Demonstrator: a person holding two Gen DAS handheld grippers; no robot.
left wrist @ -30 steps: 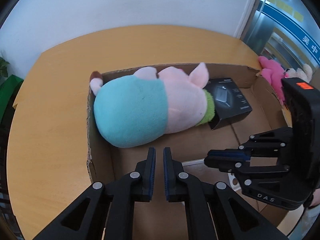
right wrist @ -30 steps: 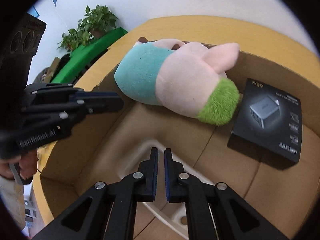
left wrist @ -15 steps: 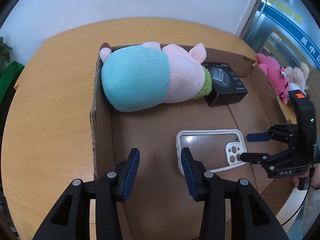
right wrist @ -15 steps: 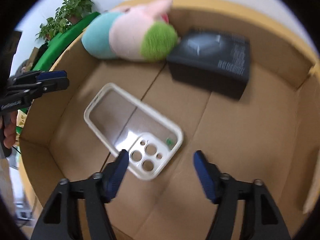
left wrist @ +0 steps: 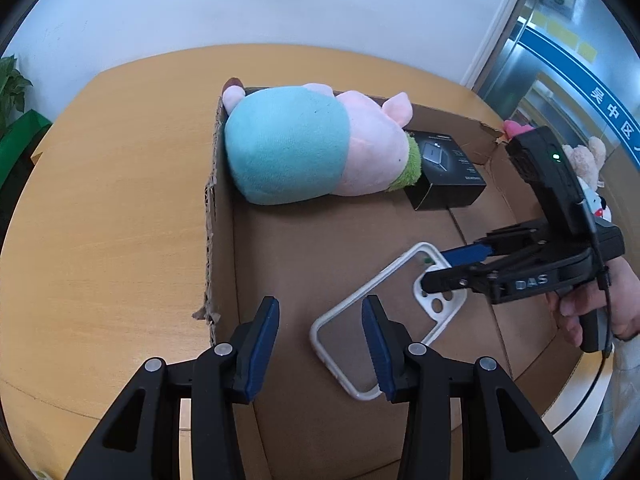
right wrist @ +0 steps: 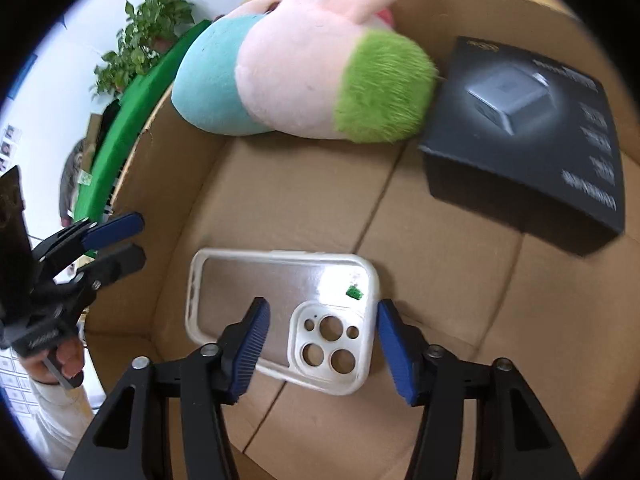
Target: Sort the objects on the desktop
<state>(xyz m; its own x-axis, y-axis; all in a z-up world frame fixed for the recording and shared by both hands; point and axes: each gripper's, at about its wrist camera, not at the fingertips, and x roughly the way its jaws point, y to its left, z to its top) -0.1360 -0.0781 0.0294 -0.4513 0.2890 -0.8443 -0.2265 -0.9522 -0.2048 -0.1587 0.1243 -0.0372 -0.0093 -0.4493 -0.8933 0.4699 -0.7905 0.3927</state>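
I had both grippers over the cardboard box (left wrist: 224,240) on the round wooden table (left wrist: 112,208), each angled steeply down. The phone case (right wrist: 280,312), clear-backed with a white rim and camera cut-outs, lay flat on the box floor toward the near side. My right gripper (right wrist: 322,340) straddled the case's camera end, its blue pads on either side of that end; the jaws were closing, with the case between them, but the pads did not yet press on it. In the left wrist view the same gripper (left wrist: 436,268) reached in from the right, a hand (left wrist: 592,308) wrapped round its handle. My left gripper (left wrist: 320,340) hung released over the floor by the box's left wall, jaws parted and gripping nothing; its right pad overlapped the case's near end in that view, and I could not tell whether it touched. In the right wrist view it (right wrist: 120,240) showed at the left edge, above the box wall. Along the far wall lay a plush toy (left wrist: 316,152) in teal, pink and green, its green end against a black carton (left wrist: 444,176). More plush toys (left wrist: 588,164) sat beyond the box's right wall, and a potted plant (right wrist: 140,44) stood past the table.
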